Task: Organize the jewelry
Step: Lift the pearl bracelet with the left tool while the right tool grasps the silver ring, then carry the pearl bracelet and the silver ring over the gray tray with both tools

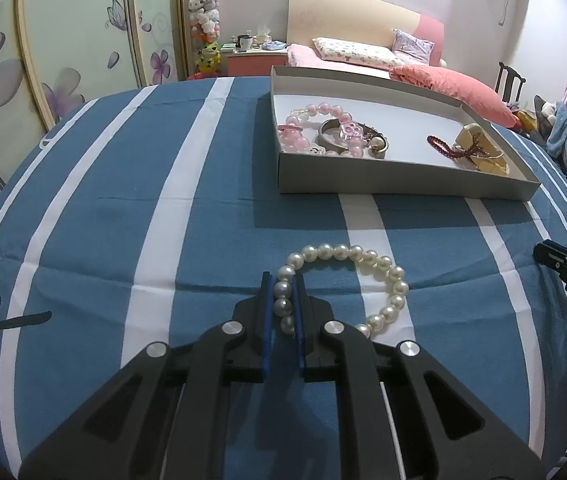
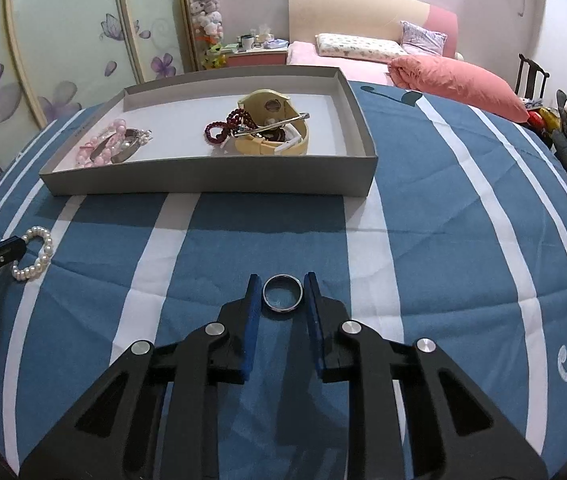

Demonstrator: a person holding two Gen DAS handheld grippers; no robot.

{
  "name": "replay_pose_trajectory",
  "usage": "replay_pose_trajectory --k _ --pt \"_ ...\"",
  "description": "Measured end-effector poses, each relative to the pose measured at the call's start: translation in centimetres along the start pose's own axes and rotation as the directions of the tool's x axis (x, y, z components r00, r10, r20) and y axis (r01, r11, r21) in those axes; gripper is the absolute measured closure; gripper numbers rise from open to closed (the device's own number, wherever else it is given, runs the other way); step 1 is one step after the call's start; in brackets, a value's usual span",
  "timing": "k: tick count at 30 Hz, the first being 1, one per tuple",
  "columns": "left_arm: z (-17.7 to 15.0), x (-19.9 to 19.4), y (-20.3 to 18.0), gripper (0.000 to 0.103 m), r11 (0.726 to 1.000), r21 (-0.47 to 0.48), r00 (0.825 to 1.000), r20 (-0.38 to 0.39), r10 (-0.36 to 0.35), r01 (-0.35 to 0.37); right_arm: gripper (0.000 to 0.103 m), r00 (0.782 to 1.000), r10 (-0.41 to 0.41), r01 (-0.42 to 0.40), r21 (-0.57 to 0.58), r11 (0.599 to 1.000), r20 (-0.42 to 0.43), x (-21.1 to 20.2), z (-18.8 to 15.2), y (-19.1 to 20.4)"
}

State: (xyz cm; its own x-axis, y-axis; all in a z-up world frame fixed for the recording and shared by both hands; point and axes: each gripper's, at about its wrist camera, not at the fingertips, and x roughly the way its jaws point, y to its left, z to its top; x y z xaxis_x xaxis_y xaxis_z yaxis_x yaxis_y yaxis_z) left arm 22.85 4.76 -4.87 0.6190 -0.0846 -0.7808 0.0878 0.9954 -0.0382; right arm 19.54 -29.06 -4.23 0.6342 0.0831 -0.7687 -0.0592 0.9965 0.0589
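On the blue-and-white striped bed cover (image 1: pixel 211 216), toward its left side, lies a white pearl bracelet (image 1: pixel 379 268), and the left hand-held gripper (image 1: pixel 284 300) has its blue pads narrowed around a few beads of the strand's near-left arc, apparently pinching them. The strand is light and limp; beads are round and slick, so gripping across two or three of them, as here, should stop it rolling out, though the free loop will dangle and swing when lifted.

Farther back sits the shallow grey cardboard tray (image 2: pixel 211 182). Its left end holds a pink bead bracelet (image 1: pixel 315 110) tangled with a metal bangle (image 1: pixel 333 136); its middle holds a dark red bead bracelet (image 2: pixel 223 126) draped against a cream watch (image 2: pixel 273 128).

Toward the right, a plain metal ring (image 2: pixel 282 292) lies flat on the cover between the pads of the right hand-held gripper (image 2: pixel 282 296), which stands partly open, pads just beside the ring's rim; whether they touch it I cannot tell. The ring is stiff, small and smooth, and likely to flip or skid, so a squeeze square across its outer edge seems best.

Only the right wrist view shows the ring and the watch's face; only the left wrist view shows the pinch on the pearls up close, with the other gripper just a dark tip at the frame's right edge.
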Motion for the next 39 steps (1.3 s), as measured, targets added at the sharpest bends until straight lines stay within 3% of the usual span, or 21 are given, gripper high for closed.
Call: replay_pose_trajectory --k 4,12,21,29,39 --pt "-0.1 -0.4 0.3 0.093 0.999 -0.026 1.0 0.01 -0.028 0.028 0.08 0.997 0.057 -0.058 0.022 0.998 0.061 -1.6 -0.5 -0.2" --pt "-0.8 -3.6 -0.2 0.093 0.999 -0.017 0.99 0.134 -0.048 0.051 0.08 0.967 0.086 -0.088 -0.003 0.996 0.239 -5.7 0.0 0.9" --pt "-0.6 -8.8 -1.5 0.093 0.995 0.015 0.944 0.316 -0.097 0.097 0.08 0.91 0.111 -0.107 -0.032 0.994 0.399 -9.0 0.5 2.2" --pt "-0.3 -11.6 -2.4 0.093 0.995 0.02 0.911 0.401 -0.094 0.093 0.08 0.872 0.111 -0.109 -0.031 0.994 0.478 -10.4 0.5 2.5" --pt "0.1 -12.6 -3.0 0.093 0.997 0.01 0.902 0.425 -0.076 0.079 0.08 0.856 0.093 -0.092 -0.028 0.995 0.508 -10.6 0.6 2.8"
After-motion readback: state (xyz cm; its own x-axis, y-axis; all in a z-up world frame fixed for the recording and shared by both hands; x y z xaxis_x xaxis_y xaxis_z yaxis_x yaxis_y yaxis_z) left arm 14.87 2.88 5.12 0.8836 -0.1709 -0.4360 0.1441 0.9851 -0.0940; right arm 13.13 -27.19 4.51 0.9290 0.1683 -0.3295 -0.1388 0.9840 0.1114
